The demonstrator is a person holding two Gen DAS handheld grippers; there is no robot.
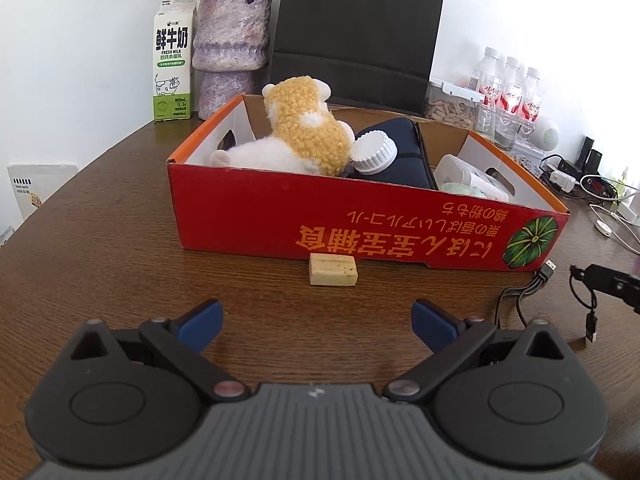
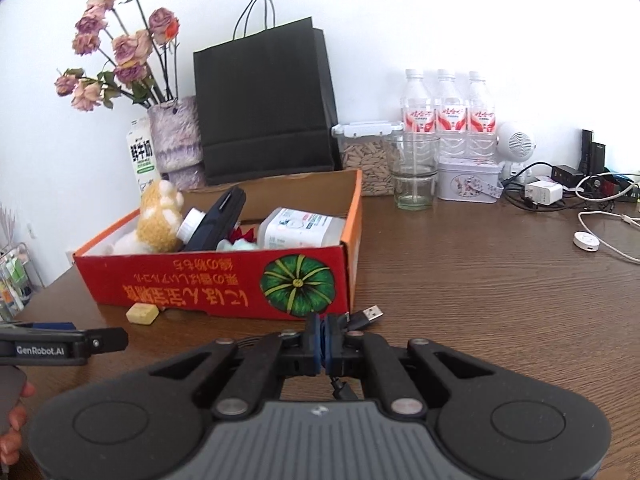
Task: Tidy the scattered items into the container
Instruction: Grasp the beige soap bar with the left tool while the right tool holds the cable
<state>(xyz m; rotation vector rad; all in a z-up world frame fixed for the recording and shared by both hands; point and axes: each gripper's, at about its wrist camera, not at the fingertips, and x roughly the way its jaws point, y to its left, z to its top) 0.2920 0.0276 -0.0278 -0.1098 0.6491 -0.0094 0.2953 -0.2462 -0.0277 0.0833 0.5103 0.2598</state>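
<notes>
Two loose items left on the table [image 1: 100,240], both at the foot of the red box [image 1: 360,216]: a small tan block [image 1: 333,269] (eraser or soap, can't tell which) just in front of the box's near wall, and a black USB cable [image 1: 532,286] off its right corner. Left gripper [image 1: 316,322] is spread wide, nothing between its blue pads, lined up on the block but short of it. Right gripper [image 2: 322,338] is clamped on the cable, with the plug [image 2: 366,314] sticking out past the pads and a tail hanging below. The cable looks light and floppy; I'd expect loose loops to trail and snag the box rim, so it needs a lift well above the wall before dropping in. The block looks light, rigid, flat-sided; pinching across its short faces should hold fine, though the pads must go nearly to table level. The box wall right behind it limits overshoot. The box is already crowded: plush toy [image 1: 304,128], white-capped bottle [image 1: 374,151], dark pouch [image 1: 404,148], white jug [image 2: 300,226]. Free space looks best at the right front. Milk carton [image 1: 173,60], vase [image 1: 230,48], black bag [image 2: 266,100], water bottles [image 2: 448,112] and chargers sit behind, out of the way.
</notes>
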